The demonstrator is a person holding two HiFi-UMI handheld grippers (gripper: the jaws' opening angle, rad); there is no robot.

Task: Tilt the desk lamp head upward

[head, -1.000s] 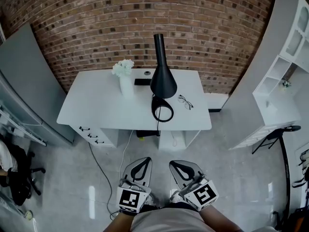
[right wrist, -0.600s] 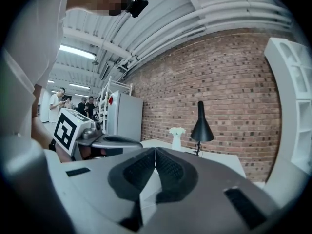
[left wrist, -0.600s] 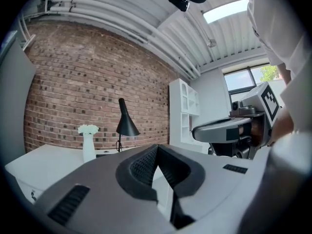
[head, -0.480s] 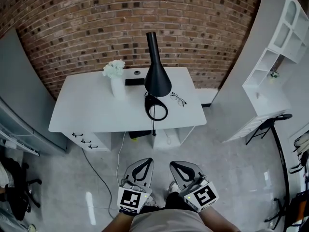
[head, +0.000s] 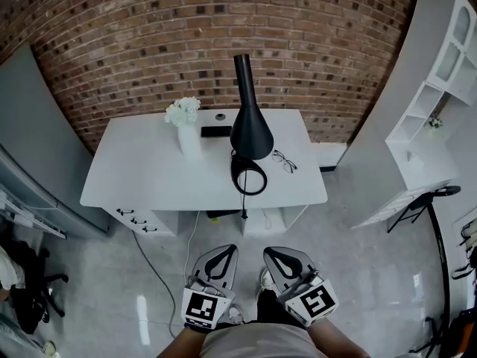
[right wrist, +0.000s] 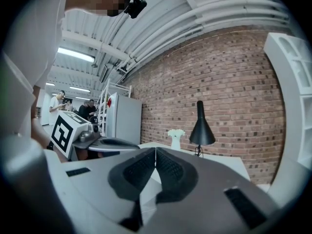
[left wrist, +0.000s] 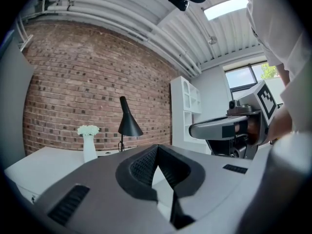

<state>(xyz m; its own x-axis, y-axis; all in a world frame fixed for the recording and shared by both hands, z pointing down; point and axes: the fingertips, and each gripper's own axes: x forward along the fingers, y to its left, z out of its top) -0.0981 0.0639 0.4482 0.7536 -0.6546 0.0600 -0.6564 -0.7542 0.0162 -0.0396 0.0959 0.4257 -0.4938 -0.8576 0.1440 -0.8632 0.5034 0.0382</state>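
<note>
A black desk lamp [head: 250,125] stands near the middle of the white desk [head: 149,177], its cone head pointing down over its ring base [head: 249,176]. The lamp [left wrist: 128,124] shows far off in the left gripper view, and the lamp [right wrist: 201,128] likewise in the right gripper view. Both grippers hang close to my body, well short of the desk. My left gripper [head: 221,252] is shut with nothing in it, tips touching. My right gripper [head: 276,255] is shut and empty too.
On the desk stand a white vase of flowers [head: 186,129], a black box [head: 217,132], a small round thing [head: 220,115] and glasses [head: 284,160]. A cable [head: 160,271] runs across the floor. White shelves [head: 440,88] stand right, a grey cabinet [head: 30,148] left, the brick wall behind.
The head view has shifted a little, so the desk and lamp sit slightly further right than half a second ago. Both grippers stay shut in the same place.
</note>
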